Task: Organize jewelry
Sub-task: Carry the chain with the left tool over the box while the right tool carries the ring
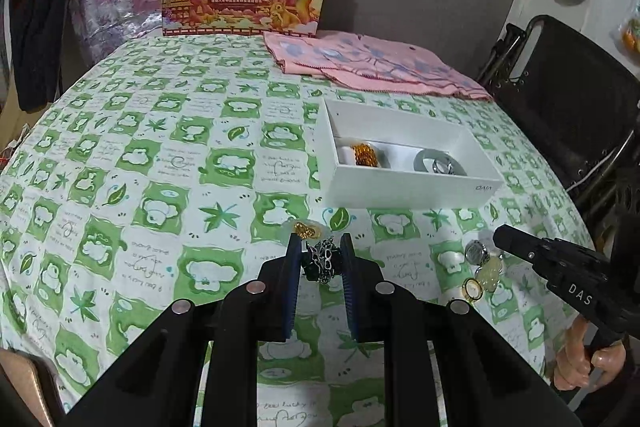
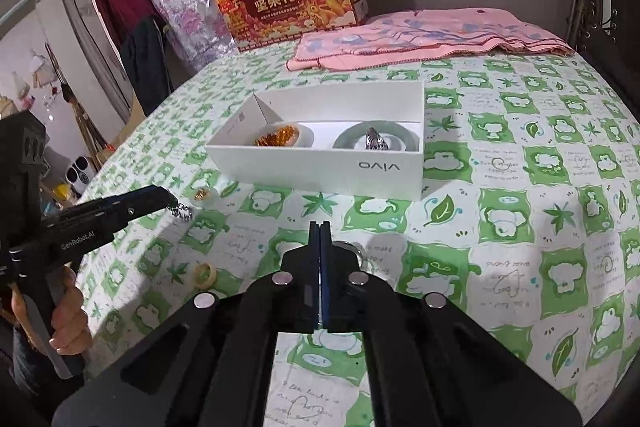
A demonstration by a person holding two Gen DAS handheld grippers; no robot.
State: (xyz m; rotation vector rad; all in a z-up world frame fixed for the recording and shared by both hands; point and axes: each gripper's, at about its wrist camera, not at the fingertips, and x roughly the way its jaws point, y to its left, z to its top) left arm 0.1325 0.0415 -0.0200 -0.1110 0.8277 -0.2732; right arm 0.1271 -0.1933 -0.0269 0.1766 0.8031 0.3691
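The left gripper [image 1: 320,259] has its jaws narrowed onto a silver chain [image 1: 325,261], which hangs bunched between the blue pads just above the tablecloth [image 1: 160,163]. The right gripper [image 2: 321,233] has its jaws pressed together with nothing visible between them.

Risks, as judged from this position:
- The chain is pinched in a loose clump. Links outside the pads may slip free during transfer, and the piece could fall short of the white box [image 1: 400,187].
- A trailing end may snag the near box wall if the carry is too low.
- The gold piece [image 1: 306,230] lies on the cloth just beyond the left fingertips and could be dragged by the dangling chain.

Loose items near the right gripper: a silver ring [image 1: 477,253], a pale pendant [image 1: 494,271] and a gold-rimmed ring [image 1: 472,289] lie grouped on the cloth. In the right wrist view a metal ring [image 2: 354,249] shows just past the closed fingertips, partly hidden.

The box stands beyond both grippers, well apart from the chain. It already holds an amber bead bracelet [image 2: 278,138] and a pale bangle [image 2: 374,143] with a silver item [image 2: 377,143] inside it
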